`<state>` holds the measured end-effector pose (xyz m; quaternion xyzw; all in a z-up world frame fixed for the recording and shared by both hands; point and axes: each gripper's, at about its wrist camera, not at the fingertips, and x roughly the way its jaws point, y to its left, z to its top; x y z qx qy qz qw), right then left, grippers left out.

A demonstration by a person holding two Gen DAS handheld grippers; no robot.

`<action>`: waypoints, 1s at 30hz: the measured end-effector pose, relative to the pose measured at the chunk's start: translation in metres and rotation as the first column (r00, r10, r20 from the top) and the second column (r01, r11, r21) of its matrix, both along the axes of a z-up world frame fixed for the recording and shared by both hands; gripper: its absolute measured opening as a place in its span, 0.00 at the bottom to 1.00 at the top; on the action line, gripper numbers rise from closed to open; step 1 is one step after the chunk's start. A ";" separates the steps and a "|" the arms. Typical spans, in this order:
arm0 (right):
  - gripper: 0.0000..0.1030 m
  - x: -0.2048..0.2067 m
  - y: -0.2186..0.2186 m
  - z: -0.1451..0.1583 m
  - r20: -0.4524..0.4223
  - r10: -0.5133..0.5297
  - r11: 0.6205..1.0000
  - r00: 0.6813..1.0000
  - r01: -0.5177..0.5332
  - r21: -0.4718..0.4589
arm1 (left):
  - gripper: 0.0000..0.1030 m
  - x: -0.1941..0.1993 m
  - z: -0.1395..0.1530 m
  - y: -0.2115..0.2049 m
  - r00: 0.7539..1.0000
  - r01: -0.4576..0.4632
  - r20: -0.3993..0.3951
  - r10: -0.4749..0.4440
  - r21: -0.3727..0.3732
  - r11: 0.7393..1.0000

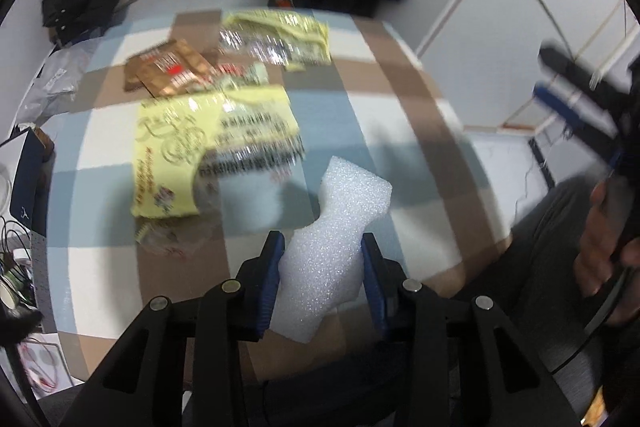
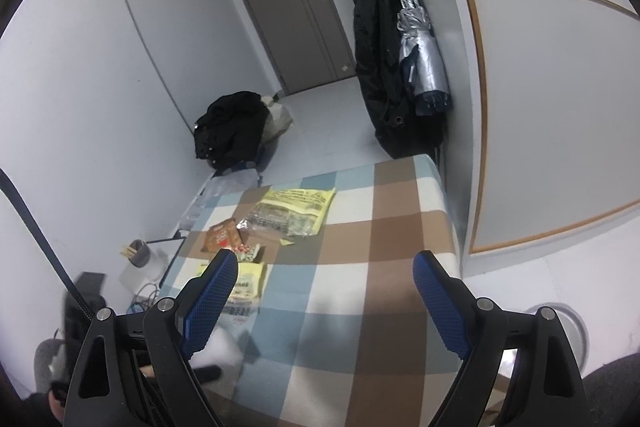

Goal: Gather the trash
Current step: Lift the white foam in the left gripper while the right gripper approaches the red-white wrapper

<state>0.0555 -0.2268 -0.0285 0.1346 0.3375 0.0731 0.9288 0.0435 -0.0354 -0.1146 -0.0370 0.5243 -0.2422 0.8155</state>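
Note:
My left gripper [image 1: 322, 247] is shut on a white foam block [image 1: 340, 227] and holds it over the near edge of the checked tablecloth [image 1: 400, 99]. Beyond it lie a large yellow wrapper [image 1: 200, 151], a second yellow wrapper [image 1: 280, 35] and a brown snack packet [image 1: 168, 67]. My right gripper [image 2: 324, 267] is open and empty above the table's near end. In the right wrist view the same wrappers [image 2: 296, 211] lie at the far left of the cloth, and the foam block [image 2: 220, 347] shows blurred at lower left.
A black coat [image 2: 232, 131] lies on the floor beyond the table. Coats and a silver umbrella [image 2: 420, 67] hang at the far right. A cup with sticks [image 2: 140, 251] and cables stand left of the table. A white round bin [image 2: 568, 331] sits at lower right.

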 end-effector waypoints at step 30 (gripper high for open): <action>0.85 0.129 0.104 -0.065 -0.220 0.237 0.970 0.946 -0.244 -0.004 | 0.32 0.056 0.049 0.100 0.949 -0.281 0.065 0.308 -0.266 0.922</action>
